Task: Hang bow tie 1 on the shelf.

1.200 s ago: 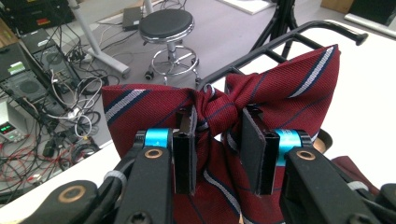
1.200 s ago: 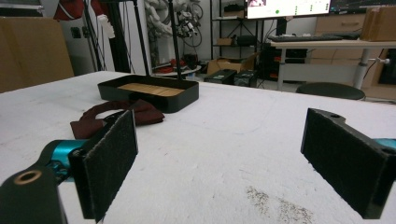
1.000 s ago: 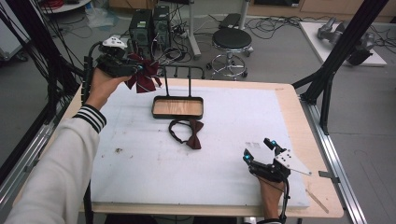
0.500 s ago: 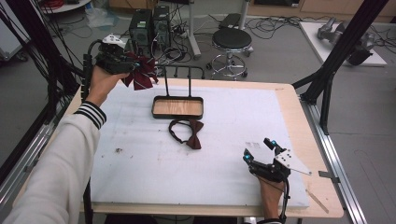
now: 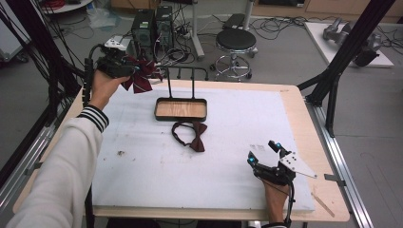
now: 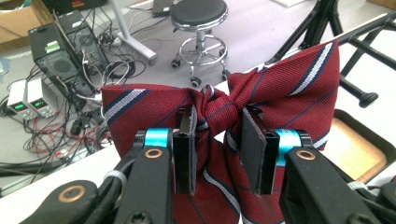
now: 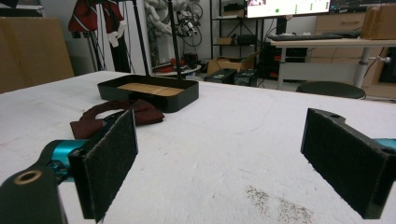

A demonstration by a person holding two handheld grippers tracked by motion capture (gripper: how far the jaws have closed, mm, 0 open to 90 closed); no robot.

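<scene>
White padding covers the table (image 5: 142, 180), with grey floor, a round stool (image 5: 236, 40) and computer boxes (image 5: 152, 23) beyond its far edge. From the high view, my left gripper (image 5: 124, 70) is raised over the far left corner of the table, closed on a striped red bow tie (image 5: 141, 78) that hangs off its tip. Just past that tie, toward the middle, stands a black tray (image 5: 180, 116) with a wooden floor and a thin black rack rising behind it. On the near side of the tray lies a second, plain dark red bow tie (image 5: 192, 137), its strap curled beside it. My right gripper (image 5: 264, 154) rests low at the near right of the table, well apart from both ties, its jaws spread.

Looking along my left gripper (image 6: 217, 151), my two black pads pinch the striped bow tie (image 6: 285, 88) at its knot; the wings fan out to either side above my fingers (image 6: 184, 149). The tray (image 6: 359, 140) sits just beyond, off to one side, and the stool (image 6: 198, 14) stands farther off on the floor.

Looking along my right gripper (image 7: 233, 163), the pads stand wide apart with bare white padding between them. Ahead of the one pad (image 7: 109, 163) lies the plain bow tie (image 7: 116, 119), touching nothing of mine, and behind it the tray (image 7: 149, 95) with its rack uprights.
</scene>
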